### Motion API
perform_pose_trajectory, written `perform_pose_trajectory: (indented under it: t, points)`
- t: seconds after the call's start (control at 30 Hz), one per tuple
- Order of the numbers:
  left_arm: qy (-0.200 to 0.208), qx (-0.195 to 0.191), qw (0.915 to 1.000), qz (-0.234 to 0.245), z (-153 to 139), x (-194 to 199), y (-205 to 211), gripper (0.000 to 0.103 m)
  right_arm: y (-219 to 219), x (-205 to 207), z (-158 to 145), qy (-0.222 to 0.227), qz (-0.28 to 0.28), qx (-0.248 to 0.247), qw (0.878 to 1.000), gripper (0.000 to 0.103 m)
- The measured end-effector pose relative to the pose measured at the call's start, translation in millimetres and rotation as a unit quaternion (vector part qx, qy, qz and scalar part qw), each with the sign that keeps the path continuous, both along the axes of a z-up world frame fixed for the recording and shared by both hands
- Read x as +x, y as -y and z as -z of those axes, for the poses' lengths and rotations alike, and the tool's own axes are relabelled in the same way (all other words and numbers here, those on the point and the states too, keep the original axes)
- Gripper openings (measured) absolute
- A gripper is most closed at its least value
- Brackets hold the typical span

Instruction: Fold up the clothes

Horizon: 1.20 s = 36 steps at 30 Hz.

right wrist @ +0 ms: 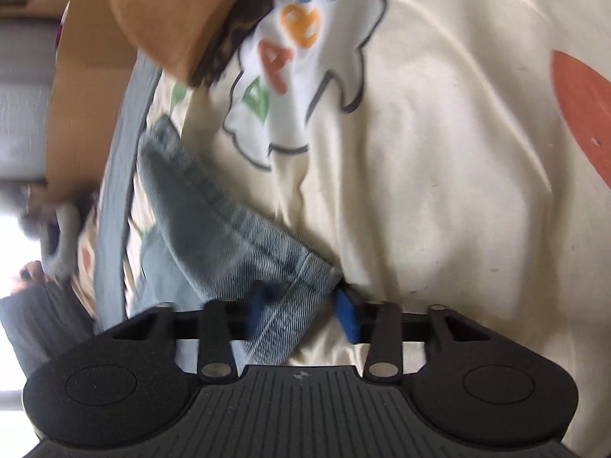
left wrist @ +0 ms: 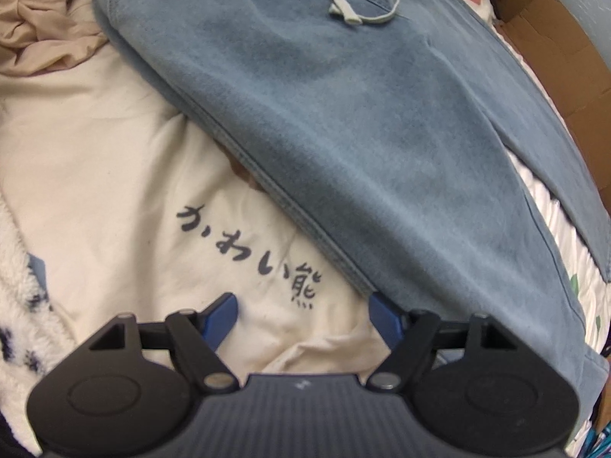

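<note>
Light blue denim trousers (left wrist: pixel 343 122) with a pale drawstring (left wrist: pixel 343 4) lie flat across the bed, running from top left to lower right. My left gripper (left wrist: pixel 305 315) stands open low over a cream cloth printed with dark characters (left wrist: pixel 248 252). Its right finger (left wrist: pixel 383 315) is at the trousers' hem edge, and nothing is between the fingers. In the right wrist view a denim hem corner (right wrist: pixel 267 252) lies between the fingers of my right gripper (right wrist: pixel 303 311). The cloth drapes over the left fingertip, and the jaws still stand apart around it.
A beige garment (left wrist: pixel 46 19) is bunched at the top left and a white fleecy cloth (left wrist: pixel 19 297) lies at the left edge. Brown cardboard (left wrist: pixel 553 57) stands along the bed's right side. The cream sheet (right wrist: pixel 458 191) carries coloured prints.
</note>
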<state>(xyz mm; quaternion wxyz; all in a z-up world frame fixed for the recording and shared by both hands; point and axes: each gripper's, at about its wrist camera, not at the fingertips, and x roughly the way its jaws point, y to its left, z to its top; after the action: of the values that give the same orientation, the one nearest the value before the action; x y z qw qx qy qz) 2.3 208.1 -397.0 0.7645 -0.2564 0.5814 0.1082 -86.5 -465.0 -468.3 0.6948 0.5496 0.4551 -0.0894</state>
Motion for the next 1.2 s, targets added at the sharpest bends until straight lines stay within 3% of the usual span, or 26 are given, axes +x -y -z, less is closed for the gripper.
perform_pose_trajectory:
  t: [0.37, 0.7, 0.73, 0.8, 0.87, 1.2]
  points:
    - [0.008, -0.004, 0.9999, -0.010, -5, -9, -2, 0.078, 14, -10, -35, 0.075, 0.002, 0.024, 0.997, 0.030]
    - [0.036, -0.045, 0.9967, -0.057, -10, -8, -7, 0.077, 4, 19, -14, 0.063, -0.043, 0.040, 0.996, 0.029]
    - [0.039, -0.048, 0.9962, -0.062, -8, -7, -8, 0.077, 3, 22, -13, 0.059, -0.051, 0.038, 0.996, 0.028]
    - [0.045, -0.056, 0.9946, -0.074, -4, -6, -9, 0.077, -1, 27, -16, 0.055, -0.072, 0.033, 0.995, 0.009]
    - [0.053, -0.065, 0.9925, -0.089, -1, -6, -13, 0.076, -3, 28, -26, 0.050, -0.092, 0.018, 0.994, 0.008]
    - [0.090, -0.118, 0.9767, -0.154, 8, -14, -26, 0.051, -6, 26, -97, 0.047, -0.134, -0.051, 0.989, 0.008]
